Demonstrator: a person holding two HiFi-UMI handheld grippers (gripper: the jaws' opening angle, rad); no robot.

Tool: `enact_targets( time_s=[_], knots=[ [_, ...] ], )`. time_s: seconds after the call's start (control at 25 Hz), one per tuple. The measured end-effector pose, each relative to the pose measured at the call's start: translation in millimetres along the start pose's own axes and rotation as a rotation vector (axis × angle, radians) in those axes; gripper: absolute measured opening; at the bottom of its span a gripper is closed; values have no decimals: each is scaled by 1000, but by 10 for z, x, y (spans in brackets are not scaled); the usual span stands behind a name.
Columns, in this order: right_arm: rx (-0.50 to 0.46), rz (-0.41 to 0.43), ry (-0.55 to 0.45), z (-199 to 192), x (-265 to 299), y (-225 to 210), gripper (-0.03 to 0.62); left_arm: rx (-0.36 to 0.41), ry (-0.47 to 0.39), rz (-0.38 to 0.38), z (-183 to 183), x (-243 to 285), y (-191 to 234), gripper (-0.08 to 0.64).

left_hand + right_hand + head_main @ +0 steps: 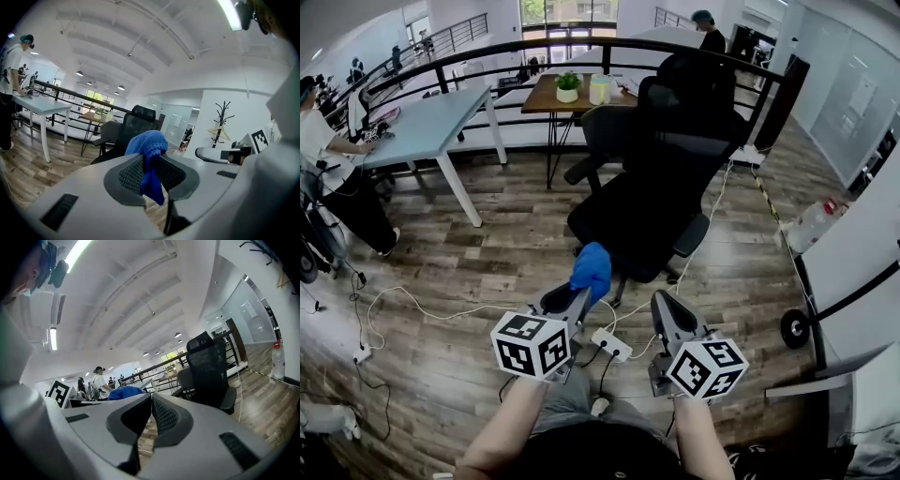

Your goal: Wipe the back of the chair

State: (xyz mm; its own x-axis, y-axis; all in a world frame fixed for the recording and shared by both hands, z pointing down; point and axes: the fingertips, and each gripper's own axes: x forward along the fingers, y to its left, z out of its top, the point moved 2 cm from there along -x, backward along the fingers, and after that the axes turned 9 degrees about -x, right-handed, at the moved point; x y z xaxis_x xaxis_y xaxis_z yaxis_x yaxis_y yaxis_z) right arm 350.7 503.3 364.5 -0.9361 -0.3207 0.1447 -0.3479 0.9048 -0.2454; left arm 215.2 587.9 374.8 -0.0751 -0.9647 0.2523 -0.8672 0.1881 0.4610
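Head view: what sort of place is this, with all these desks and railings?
Probably an open-plan office: a black swivel chair, a white desk with a person working at it, and glass partition walls.

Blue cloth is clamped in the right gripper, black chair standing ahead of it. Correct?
Wrong gripper. The blue cloth is clamped in the left gripper, as the left gripper view shows. The right gripper is shut with nothing between its jaws. The black chair does stand ahead.
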Motion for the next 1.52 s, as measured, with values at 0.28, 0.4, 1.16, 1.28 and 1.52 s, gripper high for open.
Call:
enact_targets(
  time_s=[0.28,0.4,1.16,1.28,1.52],
  knots=[
    [-11,-51,-7,106,577,-198,29,-2,-4,-29,346,447,424,78],
    [-10,-75,-9,187,963,-288,29,-7,-4,-50,595,714,671,78],
    [28,-278,-91,659,3059,-438,29,59,98,-204,1896,1865,2218,78],
    [32,-282,-82,630,3146,-432,29,48,121,-217,1852,1870,2284,78],
    [34,-287,-66,623,3282,-470,29,22,128,-215,1869,1935,2423,78]
  ],
)
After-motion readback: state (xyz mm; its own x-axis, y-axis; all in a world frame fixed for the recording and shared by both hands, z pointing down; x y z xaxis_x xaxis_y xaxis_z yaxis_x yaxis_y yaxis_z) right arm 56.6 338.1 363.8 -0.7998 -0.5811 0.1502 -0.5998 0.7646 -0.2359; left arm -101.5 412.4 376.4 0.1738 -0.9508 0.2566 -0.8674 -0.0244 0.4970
